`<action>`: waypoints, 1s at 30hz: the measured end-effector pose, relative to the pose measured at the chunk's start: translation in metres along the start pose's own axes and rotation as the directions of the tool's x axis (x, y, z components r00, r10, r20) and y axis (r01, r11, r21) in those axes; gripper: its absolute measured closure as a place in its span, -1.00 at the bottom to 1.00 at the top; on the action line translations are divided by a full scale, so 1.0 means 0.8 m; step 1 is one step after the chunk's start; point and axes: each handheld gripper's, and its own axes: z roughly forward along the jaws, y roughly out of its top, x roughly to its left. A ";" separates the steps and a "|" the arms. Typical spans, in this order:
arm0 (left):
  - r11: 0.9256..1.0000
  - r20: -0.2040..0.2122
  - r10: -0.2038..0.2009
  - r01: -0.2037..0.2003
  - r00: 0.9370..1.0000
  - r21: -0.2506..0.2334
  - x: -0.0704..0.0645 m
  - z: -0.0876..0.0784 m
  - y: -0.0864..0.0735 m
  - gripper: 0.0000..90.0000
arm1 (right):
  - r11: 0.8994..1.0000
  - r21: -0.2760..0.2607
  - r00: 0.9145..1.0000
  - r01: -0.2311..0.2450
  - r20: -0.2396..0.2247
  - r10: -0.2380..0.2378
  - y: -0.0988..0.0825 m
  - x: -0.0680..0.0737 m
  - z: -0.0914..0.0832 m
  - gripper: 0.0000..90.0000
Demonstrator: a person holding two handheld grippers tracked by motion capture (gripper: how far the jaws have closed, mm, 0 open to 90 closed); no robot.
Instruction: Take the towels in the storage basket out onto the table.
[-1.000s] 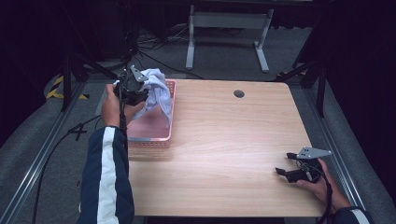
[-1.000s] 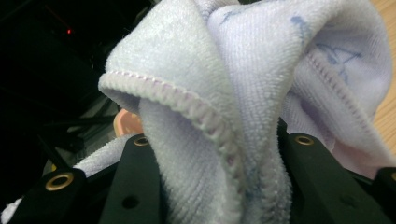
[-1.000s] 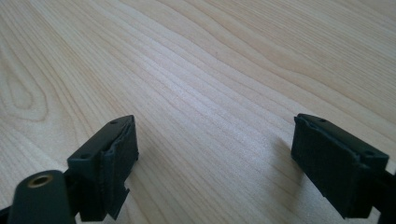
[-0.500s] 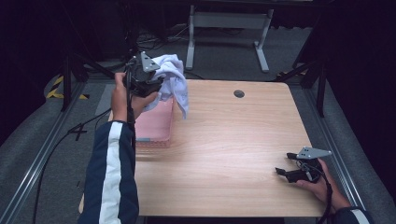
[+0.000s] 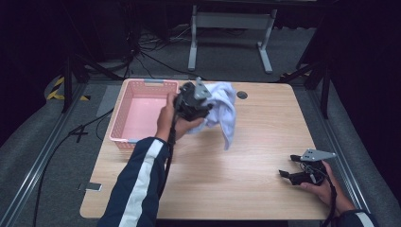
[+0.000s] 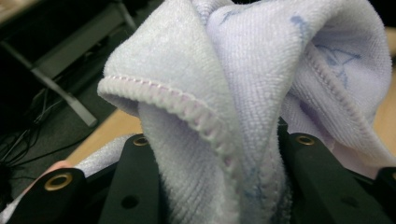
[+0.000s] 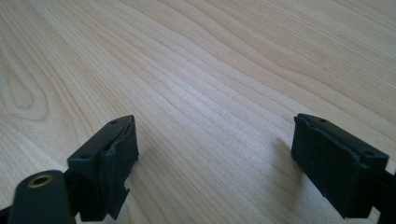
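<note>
Cloth of pale lilac terry (image 5: 221, 109) hangs bunched between the clamped jaws of the left gripper (image 5: 195, 101), lifted beside the pink plastic basket (image 5: 124, 111) to carry it tablewards; the right gripper (image 5: 294, 176) rests wide-jawed, empty, waiting.

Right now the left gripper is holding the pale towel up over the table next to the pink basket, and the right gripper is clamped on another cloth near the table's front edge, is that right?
Not quite. The right gripper holds nothing: the right gripper view shows its jaws standing open over bare table. The rest stands: in the high view the left gripper holds the pale towel up beside the pink basket.
</note>
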 end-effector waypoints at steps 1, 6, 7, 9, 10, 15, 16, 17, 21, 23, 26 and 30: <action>1.000 0.021 0.014 -0.014 1.000 0.008 -0.012 0.007 -0.003 0.39 | 1.000 0.000 1.000 0.002 0.000 -0.002 0.000 0.000 0.000 -0.68; 0.997 0.101 0.051 -0.056 0.994 0.047 -0.053 0.030 -0.020 0.37 | 1.000 0.002 1.000 0.001 -0.001 -0.001 0.000 0.000 0.000 -0.68; 0.996 0.130 0.051 -0.059 0.990 0.059 -0.069 0.040 -0.030 0.37 | 1.000 0.001 1.000 0.000 -0.001 0.000 0.000 0.000 0.000 -0.68; 0.996 0.160 0.038 -0.050 0.986 0.071 -0.088 0.052 -0.046 0.32 | 1.000 0.001 1.000 -0.001 0.000 0.001 0.000 0.000 0.000 -0.68; 0.996 0.168 0.025 -0.039 0.985 0.081 -0.093 0.056 -0.054 0.26 | 1.000 0.001 1.000 -0.001 0.000 0.001 0.000 0.000 0.000 -0.68; 0.996 0.188 -0.035 0.018 0.982 0.092 -0.110 0.054 -0.091 -0.31 | 1.000 0.001 1.000 -0.001 0.001 0.001 0.000 0.001 0.001 -0.68; 0.996 0.206 -0.075 0.063 0.976 0.066 -0.111 0.041 -0.106 -0.37 | 1.000 0.001 1.000 -0.002 0.003 0.002 0.001 0.002 0.001 -0.68; 0.996 0.206 -0.075 0.063 0.976 0.066 -0.111 0.041 -0.106 -0.44 | 1.000 0.001 1.000 -0.002 0.003 0.002 0.001 0.002 0.001 -0.68; 0.995 0.181 -0.090 0.082 0.979 0.053 -0.121 0.011 -0.137 -0.49 | 1.000 0.025 1.000 -0.014 0.024 0.014 0.011 0.009 0.005 -0.54; 0.991 0.192 -0.126 0.117 0.973 0.057 -0.125 0.000 -0.152 -0.50 | 1.000 0.003 1.000 -0.002 0.020 0.002 0.022 0.020 0.004 -0.44; 0.987 0.195 -0.157 0.144 0.968 0.078 -0.126 -0.008 -0.174 -0.50 | 0.997 -0.071 0.999 0.025 -0.034 -0.027 0.041 0.043 0.004 -0.37; 0.980 0.171 -0.178 0.160 0.969 0.116 -0.119 -0.003 -0.196 -0.49 | 0.994 -0.070 0.984 0.080 -0.157 -0.090 0.062 0.079 0.024 -0.39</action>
